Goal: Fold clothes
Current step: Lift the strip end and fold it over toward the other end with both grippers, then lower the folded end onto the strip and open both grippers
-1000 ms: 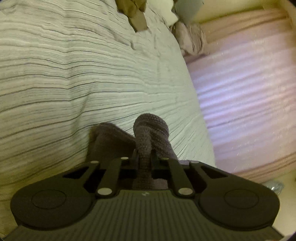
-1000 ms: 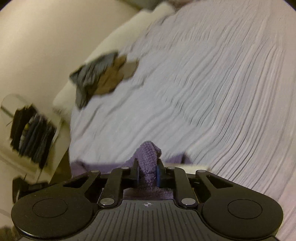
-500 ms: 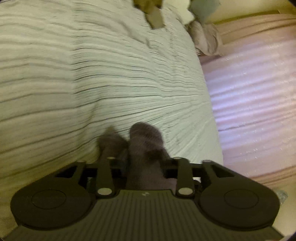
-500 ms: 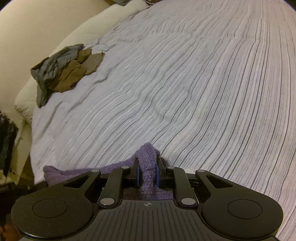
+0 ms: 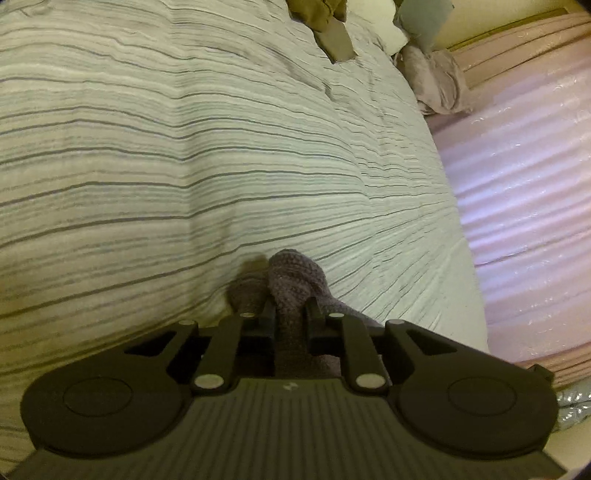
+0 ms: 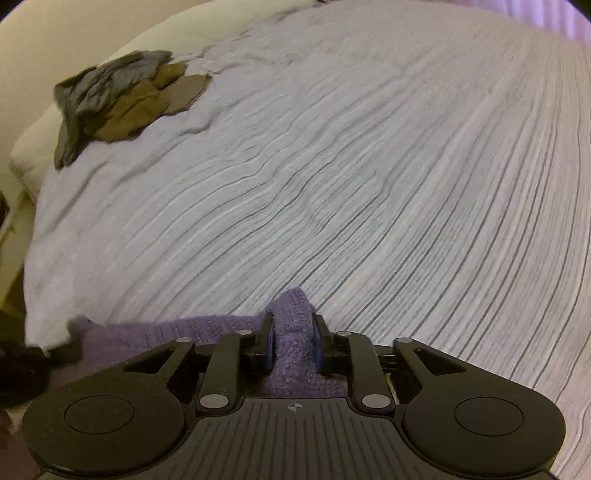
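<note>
We've got the purple knit garment [image 6: 291, 332] pinched in both hands: left gripper [image 5: 290, 314] clamped tight on one bunched edge, right gripper [image 6: 291, 328] clamped on another, fabric poking past the tips above the striped bed [image 6: 369, 184]. Our call: keep both grips level and the knit taut between them. Loose clothes pile [image 6: 122, 99] sits far off.

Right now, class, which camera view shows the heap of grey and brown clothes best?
The right wrist view: the whole heap of clothes lies clear on the bed. The left wrist view shows only its brown edge, cut off at the top.
</note>
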A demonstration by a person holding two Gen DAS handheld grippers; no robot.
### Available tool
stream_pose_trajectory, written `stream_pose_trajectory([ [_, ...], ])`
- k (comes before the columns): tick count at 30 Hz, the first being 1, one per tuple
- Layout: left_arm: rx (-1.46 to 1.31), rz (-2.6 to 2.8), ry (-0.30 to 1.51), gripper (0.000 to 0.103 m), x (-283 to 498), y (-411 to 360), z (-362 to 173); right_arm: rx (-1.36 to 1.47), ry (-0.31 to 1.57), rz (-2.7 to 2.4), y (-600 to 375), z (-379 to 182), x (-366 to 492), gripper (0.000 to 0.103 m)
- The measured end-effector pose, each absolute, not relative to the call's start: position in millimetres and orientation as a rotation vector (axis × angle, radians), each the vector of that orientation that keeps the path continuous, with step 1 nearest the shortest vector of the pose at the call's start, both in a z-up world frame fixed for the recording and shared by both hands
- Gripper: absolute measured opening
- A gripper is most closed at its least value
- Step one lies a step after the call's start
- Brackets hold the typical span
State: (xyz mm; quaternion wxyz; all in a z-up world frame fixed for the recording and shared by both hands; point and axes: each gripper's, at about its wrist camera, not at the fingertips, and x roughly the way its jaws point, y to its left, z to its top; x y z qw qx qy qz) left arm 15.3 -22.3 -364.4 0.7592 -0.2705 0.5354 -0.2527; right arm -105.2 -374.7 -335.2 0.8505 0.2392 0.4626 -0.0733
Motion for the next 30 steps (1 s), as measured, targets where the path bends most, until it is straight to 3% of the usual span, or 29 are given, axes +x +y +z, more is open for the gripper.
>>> stream_pose_trajectory([
  [1,-0.557,-0.552,1.161,0.015,14.1,-25.2,-360.5,0.502,0.967,-0.165,-378.1,-327.3,-110.0,0.053],
  [2,-0.527,-0.554,1.157,0.015,12.9,-27.9,-356.9,0.498,0.957,-0.177,-381.3,-318.5,-115.3,0.058],
  [9,-0.5,-0.521,1.175,0.017,4.8,-29.0,-345.3,0.478,0.905,-0.17,-352.4,-277.5,-189.6,0.057],
  [12,-0.515,-0.484,1.191,0.017,-4.5,-26.6,-327.7,0.471,0.885,-0.16,-335.7,-261.5,-224.6,0.047],
  [21,-0.269,-0.68,1.105,0.014,-112.4,-39.1,-245.4,0.424,0.877,-0.118,-307.4,-235.3,-278.7,0.047],
  [27,0.018,-0.739,1.035,0.014,-147.1,-97.1,-263.9,0.335,0.855,-0.104,-289.8,-253.2,-265.5,0.047],
  [30,0.038,-0.67,1.16,0.015,-136.9,-102.2,-299.6,0.289,0.929,-0.084,-280.3,-280.0,-255.3,0.047],
])
